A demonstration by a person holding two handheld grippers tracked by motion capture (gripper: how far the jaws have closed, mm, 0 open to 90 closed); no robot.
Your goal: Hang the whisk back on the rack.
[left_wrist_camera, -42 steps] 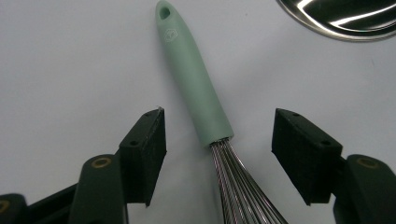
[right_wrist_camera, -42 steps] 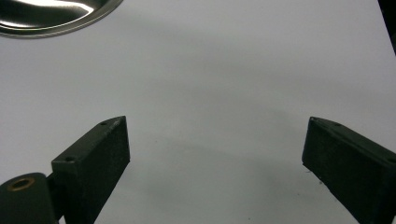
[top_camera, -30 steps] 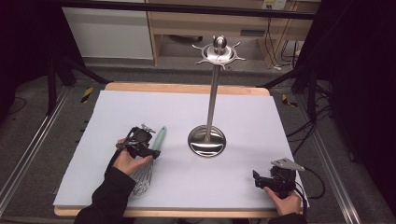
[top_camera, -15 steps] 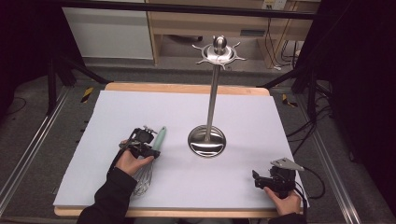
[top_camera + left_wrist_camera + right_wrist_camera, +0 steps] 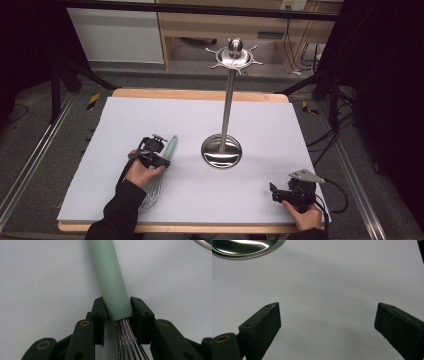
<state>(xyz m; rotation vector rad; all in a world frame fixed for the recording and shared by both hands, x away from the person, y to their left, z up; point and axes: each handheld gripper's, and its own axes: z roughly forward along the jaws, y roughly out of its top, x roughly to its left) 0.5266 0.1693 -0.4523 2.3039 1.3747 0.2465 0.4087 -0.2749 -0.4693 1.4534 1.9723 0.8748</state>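
On the left half of the desk (image 5: 200, 120), which is covered by a pale grey sheet, lies a whisk (image 5: 161, 167) with a smooth, round, mint-green handle and a cage of thin silver wires. Its long axis runs nearly front to back: the handle points away from the person and slightly right, and the wire cage points back toward the person's left forearm. The left hand-held gripper (image 5: 117, 312) has its two black jaws closed against the handle's sides, right at the end where the wires emerge, so the handle extends forward beyond the jaws and the wires trail behind them. Just right of the whisk stands a tall steel stand (image 5: 222, 151) with a round dished base. The right hand-held gripper (image 5: 327, 322) rests near the desk's front right corner, well apart from the whisk, its jaws spread wide with nothing between them.
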